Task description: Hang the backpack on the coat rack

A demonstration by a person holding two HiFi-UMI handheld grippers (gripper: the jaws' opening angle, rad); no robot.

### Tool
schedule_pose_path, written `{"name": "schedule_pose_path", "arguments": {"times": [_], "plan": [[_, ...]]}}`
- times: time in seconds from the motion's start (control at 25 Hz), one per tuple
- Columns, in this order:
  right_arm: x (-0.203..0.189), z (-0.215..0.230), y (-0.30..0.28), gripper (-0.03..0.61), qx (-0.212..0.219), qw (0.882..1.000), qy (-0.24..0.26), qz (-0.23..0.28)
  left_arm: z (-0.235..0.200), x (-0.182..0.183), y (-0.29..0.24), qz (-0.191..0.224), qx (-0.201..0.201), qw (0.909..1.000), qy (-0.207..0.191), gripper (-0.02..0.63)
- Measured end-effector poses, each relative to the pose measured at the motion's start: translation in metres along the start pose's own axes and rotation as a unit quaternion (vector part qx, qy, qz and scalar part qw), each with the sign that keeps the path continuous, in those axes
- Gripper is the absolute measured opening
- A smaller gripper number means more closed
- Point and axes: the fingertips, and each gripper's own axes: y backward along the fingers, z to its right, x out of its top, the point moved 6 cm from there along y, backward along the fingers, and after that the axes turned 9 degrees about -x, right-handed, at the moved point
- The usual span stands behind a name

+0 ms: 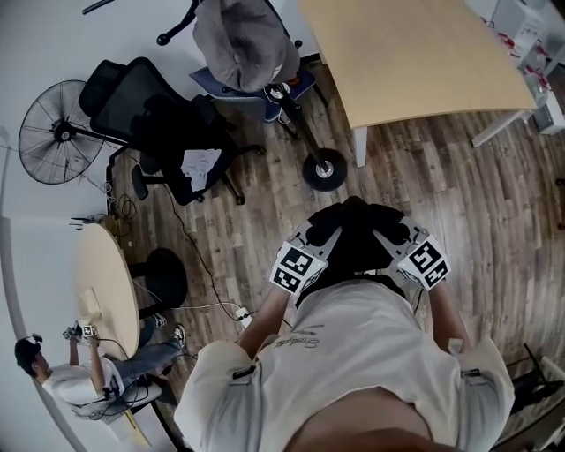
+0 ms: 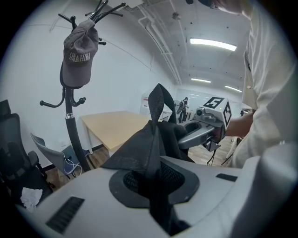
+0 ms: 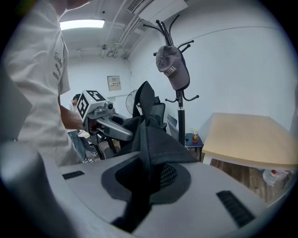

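Note:
I hold a black backpack point(image 1: 356, 237) up between both grippers, in front of my chest. My left gripper point(image 1: 321, 233) is shut on the bag's fabric point(image 2: 148, 149) on its left side. On the other side, my right gripper point(image 1: 389, 232) is shut on the fabric point(image 3: 150, 145). A webbing loop point(image 2: 156, 103) stands up from the top of the bag. The black coat rack point(image 1: 300, 132) stands ahead, its round base point(image 1: 325, 169) on the wood floor. A grey cap point(image 1: 240, 40) hangs on its upper hooks point(image 2: 100, 10). The bag is short of the rack.
A black office chair point(image 1: 159, 132) and a floor fan point(image 1: 60, 132) stand left of the rack. A light wooden table point(image 1: 415, 53) is at the right. At the lower left a person point(image 1: 79, 380) sits by a round table point(image 1: 106, 282). Cables point(image 1: 203, 265) cross the floor.

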Motion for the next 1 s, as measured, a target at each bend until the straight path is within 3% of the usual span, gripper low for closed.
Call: {"name": "schedule_pose_path", "arguments": {"times": [0.64, 1.0], "plan": [[0.082, 0.067, -0.071, 0.031, -0.035, 0.999, 0.038, 0.01, -0.11, 0.067, -0.002, 0.043, -0.005, 0.9978, -0.051, 0.044], [0.097, 0.079, -0.116, 0.031, -0.004, 0.999, 0.032, 0.011, -0.149, 0.07, 0.01, 0.017, 0.019, 0.9991, -0.035, 0.044]]}}
